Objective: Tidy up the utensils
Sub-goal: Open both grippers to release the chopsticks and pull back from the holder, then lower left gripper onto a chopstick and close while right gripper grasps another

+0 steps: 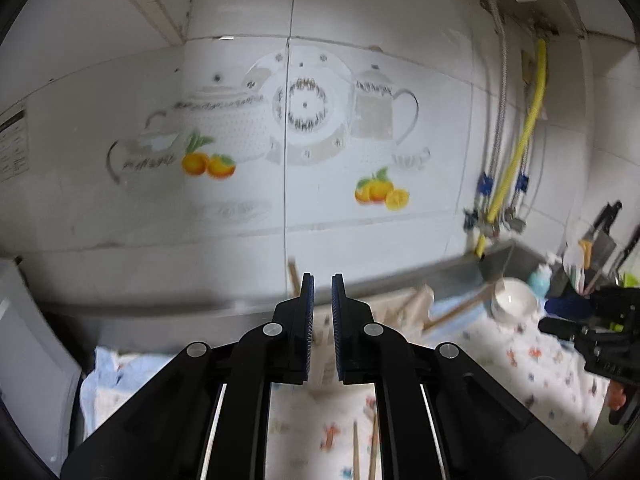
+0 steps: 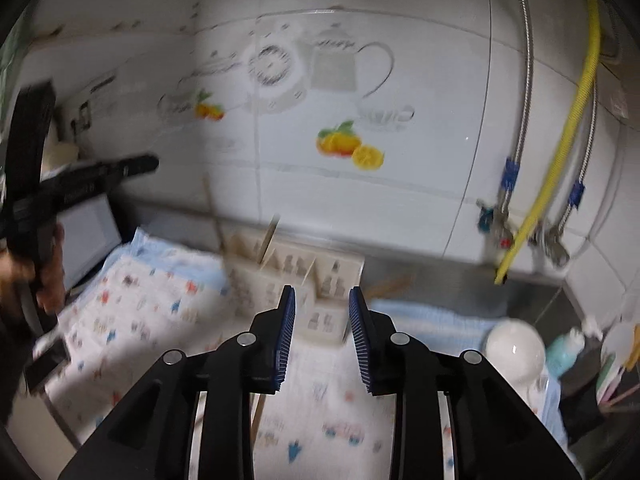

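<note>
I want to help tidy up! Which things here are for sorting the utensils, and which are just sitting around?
For the job: chopsticks on the patterned cloth, the divided holder box, both grippers, left and right.

Just lying about: white bowl, teal bottle, yellow hose, wall taps.
</note>
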### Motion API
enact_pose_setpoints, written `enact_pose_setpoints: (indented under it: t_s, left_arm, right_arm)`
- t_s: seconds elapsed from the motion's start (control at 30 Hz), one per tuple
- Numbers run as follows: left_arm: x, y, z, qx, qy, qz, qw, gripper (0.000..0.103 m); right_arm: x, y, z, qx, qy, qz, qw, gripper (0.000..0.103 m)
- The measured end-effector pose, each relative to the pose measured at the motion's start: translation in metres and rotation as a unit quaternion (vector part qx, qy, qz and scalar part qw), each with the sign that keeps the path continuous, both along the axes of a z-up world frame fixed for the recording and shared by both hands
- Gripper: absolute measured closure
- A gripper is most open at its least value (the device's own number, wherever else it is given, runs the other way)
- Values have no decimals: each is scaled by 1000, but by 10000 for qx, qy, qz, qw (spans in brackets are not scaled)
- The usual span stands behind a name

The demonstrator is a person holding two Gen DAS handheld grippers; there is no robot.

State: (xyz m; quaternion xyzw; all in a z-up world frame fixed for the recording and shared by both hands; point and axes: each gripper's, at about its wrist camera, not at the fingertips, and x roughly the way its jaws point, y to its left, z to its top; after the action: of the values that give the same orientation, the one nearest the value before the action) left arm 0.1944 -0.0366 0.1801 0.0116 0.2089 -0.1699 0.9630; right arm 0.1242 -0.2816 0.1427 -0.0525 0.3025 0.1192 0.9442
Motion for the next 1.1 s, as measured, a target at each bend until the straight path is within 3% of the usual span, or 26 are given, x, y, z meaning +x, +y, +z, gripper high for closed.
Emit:
enact_pose_setpoints:
  t_s: [0.27, 0.53, 0.8, 1.1]
  left_arm:
    - [-72, 24, -71, 84, 730, -197, 9971, 94]
    - [-110, 42, -148, 36, 1538, -218, 9879, 94]
    - [-123, 39, -212, 77, 2307, -324, 9725, 94]
    - [-120, 15, -235, 185, 2542, -519, 9656, 94]
  right_arm:
    - [-68, 14, -106, 254, 880, 17, 9958, 76]
    - [-95, 39, -176, 175, 1491, 46, 9887, 77]
    - [-94, 40, -198, 46, 1644, -88, 9863, 87]
    - [-91, 31, -197, -55, 1574, -238, 9872, 90]
